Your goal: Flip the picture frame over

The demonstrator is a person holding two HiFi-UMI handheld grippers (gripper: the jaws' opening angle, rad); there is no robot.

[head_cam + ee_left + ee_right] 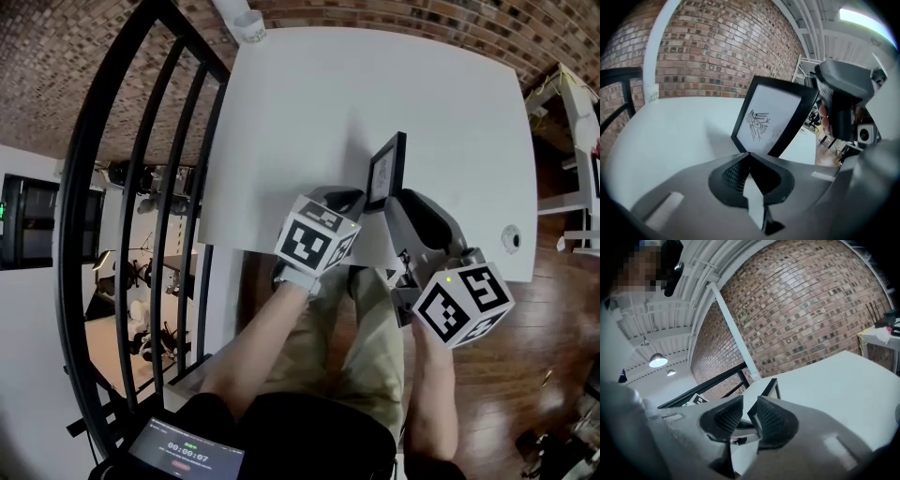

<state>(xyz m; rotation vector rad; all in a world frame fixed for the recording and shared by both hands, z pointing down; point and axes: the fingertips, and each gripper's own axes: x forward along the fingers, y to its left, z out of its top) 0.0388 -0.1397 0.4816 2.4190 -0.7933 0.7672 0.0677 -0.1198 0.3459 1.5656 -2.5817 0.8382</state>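
Observation:
A black picture frame (385, 172) with a bird drawing stands on edge on the white table (309, 103), near the front edge. My left gripper (360, 202) is shut on its lower corner; in the left gripper view the frame (773, 119) rises tilted straight out of the closed tips (749, 153). My right gripper (393, 203) sits just right of the frame's near end. In the right gripper view the frame's edge (771, 388) runs down between the pads (749, 411) against the right one, and a sliver of gap shows at the left pad.
A paper cup (249, 26) stands at the table's far left corner and a small round object (511, 238) near its right front corner. A black railing (141, 187) runs along the left. White shelving (572, 141) stands to the right. A timer screen (187, 456) lies by my lap.

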